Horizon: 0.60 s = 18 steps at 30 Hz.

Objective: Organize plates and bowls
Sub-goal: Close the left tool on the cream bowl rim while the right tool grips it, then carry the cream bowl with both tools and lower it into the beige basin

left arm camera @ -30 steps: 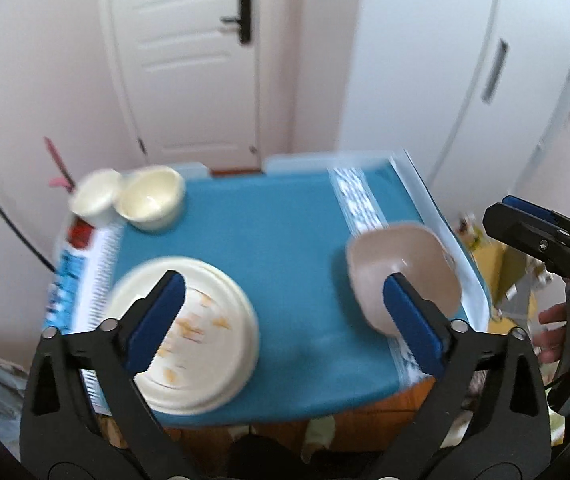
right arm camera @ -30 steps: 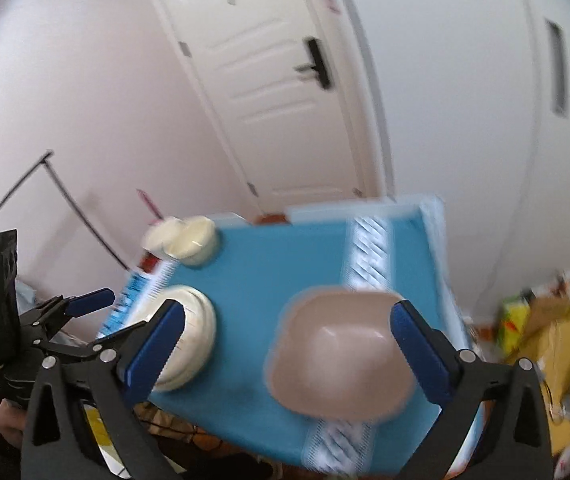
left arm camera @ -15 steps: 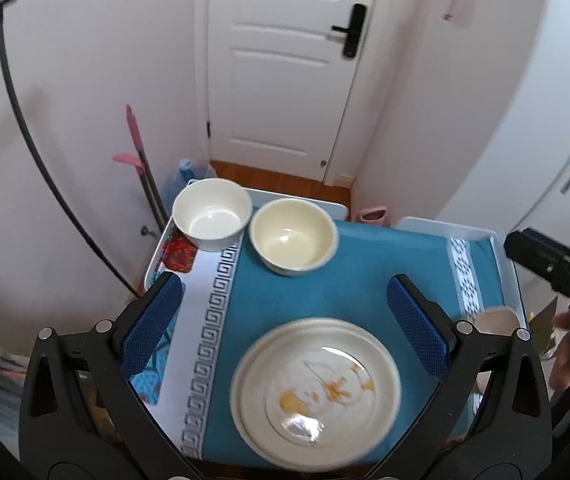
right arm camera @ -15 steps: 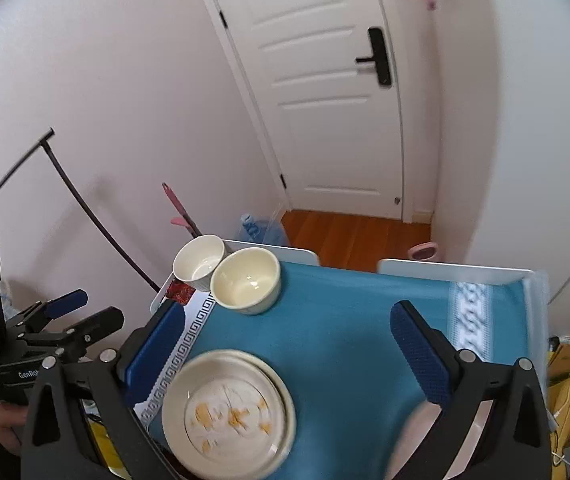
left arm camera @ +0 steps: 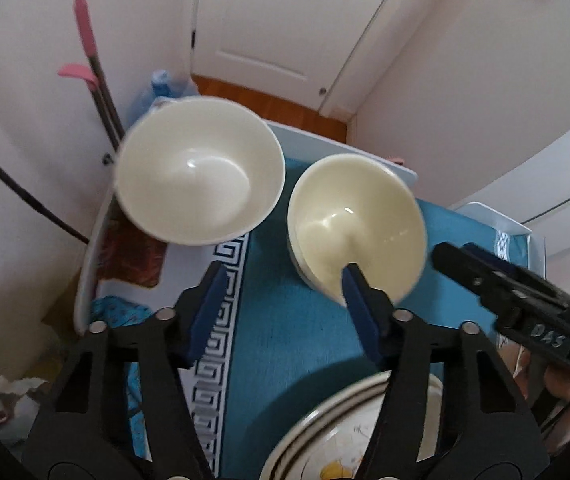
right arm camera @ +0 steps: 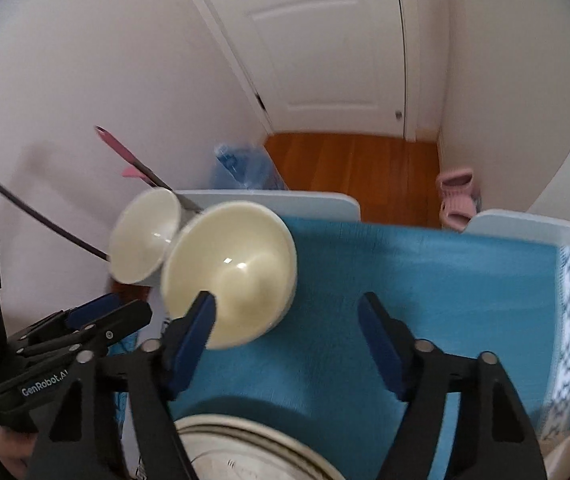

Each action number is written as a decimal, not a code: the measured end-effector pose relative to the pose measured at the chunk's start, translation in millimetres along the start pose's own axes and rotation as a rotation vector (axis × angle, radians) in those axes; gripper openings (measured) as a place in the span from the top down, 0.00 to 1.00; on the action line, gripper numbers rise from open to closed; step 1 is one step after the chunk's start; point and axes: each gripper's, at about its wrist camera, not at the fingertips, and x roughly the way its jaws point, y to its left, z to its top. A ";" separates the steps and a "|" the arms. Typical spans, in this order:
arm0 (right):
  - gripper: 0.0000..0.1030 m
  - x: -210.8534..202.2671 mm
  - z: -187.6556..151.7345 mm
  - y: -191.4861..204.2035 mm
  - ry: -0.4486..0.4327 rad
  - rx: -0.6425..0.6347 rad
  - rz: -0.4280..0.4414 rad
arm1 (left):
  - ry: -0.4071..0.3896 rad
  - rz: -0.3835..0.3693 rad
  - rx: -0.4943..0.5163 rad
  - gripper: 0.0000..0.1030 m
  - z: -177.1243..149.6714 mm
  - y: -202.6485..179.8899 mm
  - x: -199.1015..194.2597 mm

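cream bowl (left arm camera: 357, 220): glossy, empty | white bowl (left arm camera: 199, 170): just left of it | left claw (left arm camera: 285, 308), right claw (right arm camera: 287, 344): spread, just been closing, nothing between

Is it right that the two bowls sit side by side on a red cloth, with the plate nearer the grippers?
Not quite: the cloth is blue, not red, as the right wrist view shows. The white bowl and cream bowl do sit side by side, with the plate nearer the grippers.

white bowl (left arm camera: 199, 170) upper left of frame and cream bowl (left arm camera: 355, 226) centre sit nearly touching, narrow gap between, plate (left arm camera: 349, 432) blocks the lower edge, bare blue cloth (right arm camera: 425, 280) open at centre right
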 end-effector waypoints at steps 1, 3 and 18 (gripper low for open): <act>0.46 7.6 0.6 -2.0 0.015 0.012 0.002 | 0.014 -0.005 -0.003 0.54 1.4 0.5 7.9; 0.49 19.2 2.9 -4.8 0.036 0.026 0.005 | 0.033 -0.015 -0.005 0.60 5.2 4.3 21.2; 0.83 51.5 7.3 -8.8 0.094 0.069 0.063 | 0.050 -0.052 0.035 0.83 13.8 -1.5 46.5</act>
